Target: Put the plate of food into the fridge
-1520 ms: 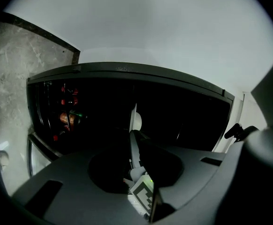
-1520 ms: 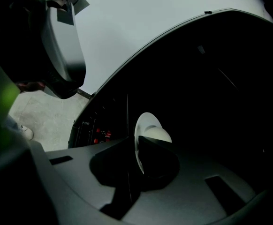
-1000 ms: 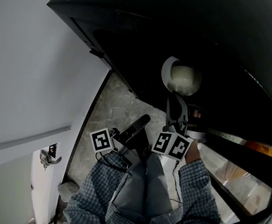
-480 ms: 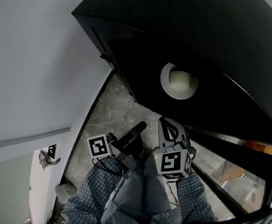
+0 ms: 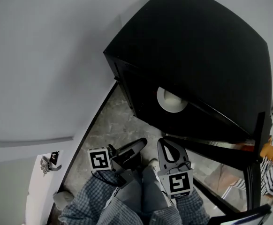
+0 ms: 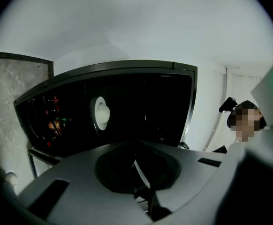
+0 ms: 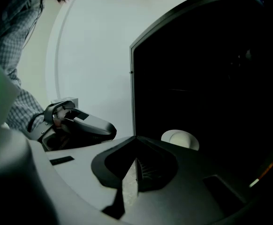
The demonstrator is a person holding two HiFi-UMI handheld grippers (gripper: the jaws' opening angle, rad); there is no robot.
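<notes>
Head cam: high up, facing steeply down over the person's legs, w/ both grippers at the bottom and the black fridge (image 5: 197, 55) beyond. Left gripper (image 5: 140, 143) cam: low, right behind its own jaws, facing the fridge's open front; pic rolled sideways. Right gripper (image 5: 166, 146) cam: also low, looking along its jaws into the dark interior, w/ the left gripper at frame left. All 3 views share the fridge interior and its white plate (image 5: 172, 100).

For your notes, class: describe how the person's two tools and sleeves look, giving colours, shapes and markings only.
The left tool and right tool are dark grey and black, long and tapering towards the tip. Each carries a white cube printed with black square markers. The sleeves are blue-grey checked fabric.
</notes>
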